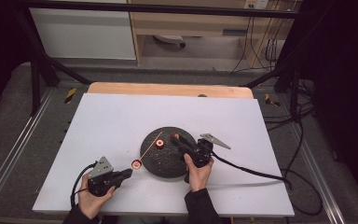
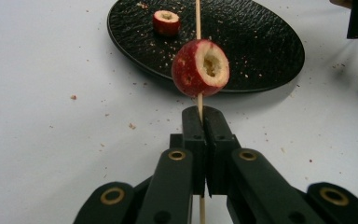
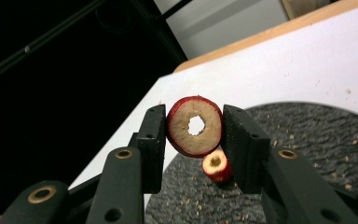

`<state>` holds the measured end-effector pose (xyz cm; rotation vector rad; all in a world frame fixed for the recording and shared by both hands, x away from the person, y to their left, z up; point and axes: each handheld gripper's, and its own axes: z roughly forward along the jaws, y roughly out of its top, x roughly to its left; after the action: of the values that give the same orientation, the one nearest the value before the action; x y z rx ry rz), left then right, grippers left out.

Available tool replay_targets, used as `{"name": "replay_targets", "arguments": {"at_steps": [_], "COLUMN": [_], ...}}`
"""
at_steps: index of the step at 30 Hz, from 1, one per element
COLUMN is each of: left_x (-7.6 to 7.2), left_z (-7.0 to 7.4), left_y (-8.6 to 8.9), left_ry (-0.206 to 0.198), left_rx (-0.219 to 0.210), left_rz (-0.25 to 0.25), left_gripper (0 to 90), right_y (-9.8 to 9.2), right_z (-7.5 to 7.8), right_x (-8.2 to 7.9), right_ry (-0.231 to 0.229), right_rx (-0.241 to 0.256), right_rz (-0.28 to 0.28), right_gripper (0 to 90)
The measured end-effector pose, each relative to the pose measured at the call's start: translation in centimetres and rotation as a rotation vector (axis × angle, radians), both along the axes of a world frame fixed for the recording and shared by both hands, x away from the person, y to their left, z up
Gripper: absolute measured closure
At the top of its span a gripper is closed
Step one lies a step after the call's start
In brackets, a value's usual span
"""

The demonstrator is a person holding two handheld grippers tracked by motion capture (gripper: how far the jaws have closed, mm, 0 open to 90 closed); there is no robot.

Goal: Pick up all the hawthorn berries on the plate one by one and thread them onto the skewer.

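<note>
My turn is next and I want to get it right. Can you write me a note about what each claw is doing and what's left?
Left claw: shut on a thin wooden skewer, with one cored red fruit already threaded on it.
Right claw: shut on a second cored red fruit piece, held above the round black textured plate.
A third red fruit piece lies on the plate.
Done: one piece skewered.
Left: probably thread the held piece, then the one on the plate.

Skewer (image 2: 198, 28) cut off by top edge in left gripper view, lower stretch hidden between shut jaws. Black plate (image 3: 317, 140) cut by right edge in right gripper view. Loose fruit piece (image 3: 216, 167) partly hidden behind held ring (image 3: 195, 126).
</note>
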<state>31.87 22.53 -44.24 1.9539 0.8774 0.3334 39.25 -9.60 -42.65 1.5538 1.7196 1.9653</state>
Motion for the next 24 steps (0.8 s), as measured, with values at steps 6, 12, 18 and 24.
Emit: {"name": "replay_targets", "arguments": {"at_steps": [6,12,18,24], "left_x": [-0.1,-0.3,-0.6,-0.6], "left_z": [0.4,0.6,0.7,0.7], "left_y": [-0.9,-1.8,-2.5,-3.4], "left_ry": [-0.017,-0.035,-0.044,-0.045], "left_rx": [-0.010,-0.013,-0.013,-0.014], "left_rz": [0.000,-0.003,0.008,0.009], "left_gripper": [88.2,88.2,88.2,88.2], "right_y": [-0.3,-0.7,-1.0,-1.1], "right_z": [0.7,1.4,2.0,2.1], "right_x": [0.3,0.8,1.5,2.1], "right_ry": [-0.022,-0.043,-0.048,-0.047], "right_rx": [0.041,0.070,0.109,0.137], "right_rz": [-0.020,-0.035,-0.055,-0.075], "right_gripper": [61.4,61.5,61.5,61.5]}}
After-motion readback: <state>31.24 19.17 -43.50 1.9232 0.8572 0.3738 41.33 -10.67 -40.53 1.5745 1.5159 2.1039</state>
